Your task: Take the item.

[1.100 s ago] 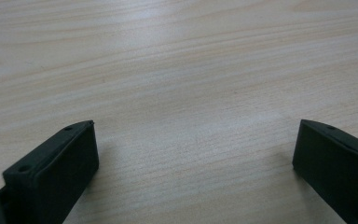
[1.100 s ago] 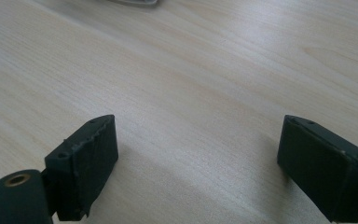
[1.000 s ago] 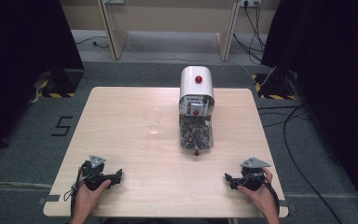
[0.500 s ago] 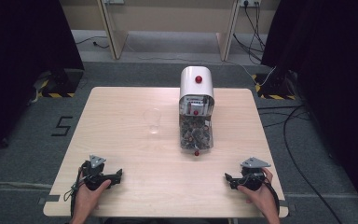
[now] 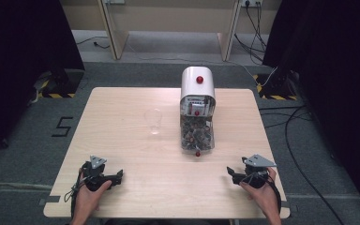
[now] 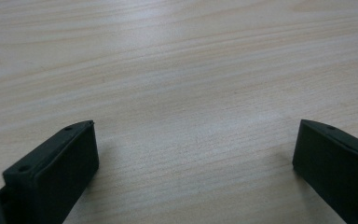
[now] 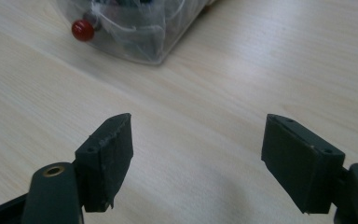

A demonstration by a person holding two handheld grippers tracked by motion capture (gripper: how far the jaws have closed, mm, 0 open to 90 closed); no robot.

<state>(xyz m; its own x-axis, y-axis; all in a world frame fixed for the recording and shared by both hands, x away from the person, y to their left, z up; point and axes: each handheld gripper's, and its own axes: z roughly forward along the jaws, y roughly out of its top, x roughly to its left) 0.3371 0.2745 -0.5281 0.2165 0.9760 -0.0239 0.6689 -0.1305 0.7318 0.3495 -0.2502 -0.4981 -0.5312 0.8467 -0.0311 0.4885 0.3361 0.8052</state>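
A white dispenser (image 5: 197, 82) with a red knob stands at the back middle of the wooden table (image 5: 122, 108); its clear bin (image 5: 197, 136) holds several small pieces and has a red knob (image 7: 82, 30) at the front. A clear glass (image 5: 153, 121) stands upright left of it. My left gripper (image 5: 117, 176) rests near the front left edge, open, with only bare wood between its jaws (image 6: 196, 140). My right gripper (image 5: 231, 173) rests near the front right edge, open and empty (image 7: 196, 140), pointing toward the bin's front corner.
The table stands on grey carpet with a "5" mark (image 5: 63, 125) at the left. Cables (image 5: 300, 117) run over the floor at the right. Black curtains hang on both sides, and wooden furniture legs (image 5: 110, 28) stand behind the table.
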